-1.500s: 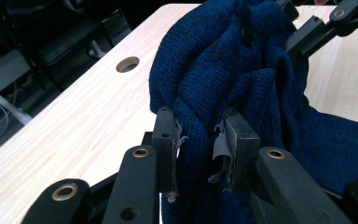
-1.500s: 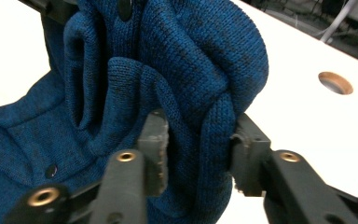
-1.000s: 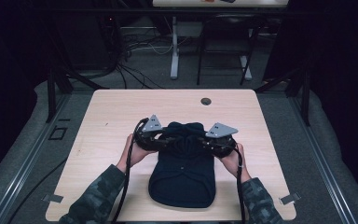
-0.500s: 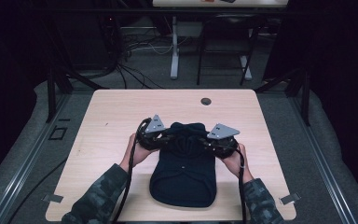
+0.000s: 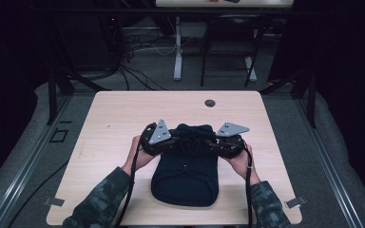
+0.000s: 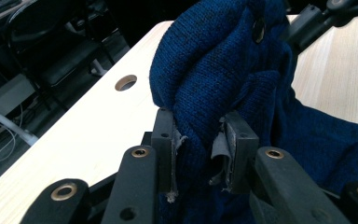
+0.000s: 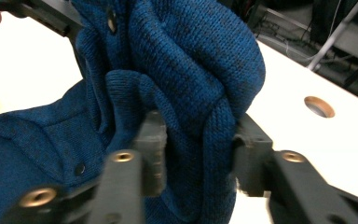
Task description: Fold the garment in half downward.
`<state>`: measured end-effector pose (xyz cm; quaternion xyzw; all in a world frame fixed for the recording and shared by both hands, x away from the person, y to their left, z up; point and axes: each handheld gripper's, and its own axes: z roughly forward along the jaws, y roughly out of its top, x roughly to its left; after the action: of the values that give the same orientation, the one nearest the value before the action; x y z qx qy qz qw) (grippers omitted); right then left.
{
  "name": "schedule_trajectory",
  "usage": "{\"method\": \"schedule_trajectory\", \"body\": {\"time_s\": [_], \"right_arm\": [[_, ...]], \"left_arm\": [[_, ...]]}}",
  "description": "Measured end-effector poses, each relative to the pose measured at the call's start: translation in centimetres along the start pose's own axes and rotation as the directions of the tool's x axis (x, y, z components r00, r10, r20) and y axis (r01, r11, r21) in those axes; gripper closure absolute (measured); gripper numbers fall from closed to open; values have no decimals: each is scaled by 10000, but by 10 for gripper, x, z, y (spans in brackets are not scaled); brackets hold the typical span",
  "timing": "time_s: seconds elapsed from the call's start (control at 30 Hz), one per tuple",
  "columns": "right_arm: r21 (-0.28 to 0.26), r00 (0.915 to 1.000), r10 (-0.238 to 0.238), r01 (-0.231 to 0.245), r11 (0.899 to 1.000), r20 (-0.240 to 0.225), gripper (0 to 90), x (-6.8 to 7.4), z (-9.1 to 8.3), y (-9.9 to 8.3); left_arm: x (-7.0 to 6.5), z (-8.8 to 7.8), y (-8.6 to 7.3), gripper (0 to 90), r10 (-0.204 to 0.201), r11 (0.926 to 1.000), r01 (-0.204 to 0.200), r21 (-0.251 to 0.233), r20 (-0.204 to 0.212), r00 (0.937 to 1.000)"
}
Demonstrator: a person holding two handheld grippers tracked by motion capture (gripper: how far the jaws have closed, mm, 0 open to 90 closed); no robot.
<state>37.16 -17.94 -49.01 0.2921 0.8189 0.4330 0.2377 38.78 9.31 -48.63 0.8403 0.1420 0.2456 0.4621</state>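
A dark blue knitted garment lies folded on the wooden table, its far end lifted. My left gripper is shut on a bunched fold of the knit at the garment's far left. My right gripper is shut on a thick fold of the same knit at the far right. Both grippers face each other across the raised end. A small dark button shows on the cloth, and another button sits lower in the right gripper view.
A round cable hole sits near the table's far edge. Bare tabletop lies to the left and right of the garment. Beyond the table are desk legs, a chair and cables on a grey floor.
Both grippers have shifted a little toward the far edge with the garment's raised end held between them; the rest of the garment lies as before.
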Motion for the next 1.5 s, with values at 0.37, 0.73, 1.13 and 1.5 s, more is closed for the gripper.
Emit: {"method": "schedule_trajectory", "body": {"time_s": [0.37, 0.73, 1.13, 1.5], "right_arm": [[-503, 9852, -1628, 1655, 9849, 528, 697, 18, -3, 2], [-632, 9798, -1928, 1959, 9786, 529, 694, 21, -3, -1], [-666, 9847, -1376, 1452, 9872, 1072, 666, 11, -7, 7], [-1042, 9384, -2867, 3102, 9450, 1931, 692, 30, 7, -3]], "left_arm": [[9, -6, -14, 414, -1383, 9896, 1412, -268, 886, 9864], [4, 12, -15, 545, -1379, 9902, 1344, 393, 1080, 9845], [-9, 6, 3, 707, 897, 9958, -909, -100, -855, 9923], [-5, 7, -13, 479, -53, 9958, 79, 910, -289, 9996]]}}
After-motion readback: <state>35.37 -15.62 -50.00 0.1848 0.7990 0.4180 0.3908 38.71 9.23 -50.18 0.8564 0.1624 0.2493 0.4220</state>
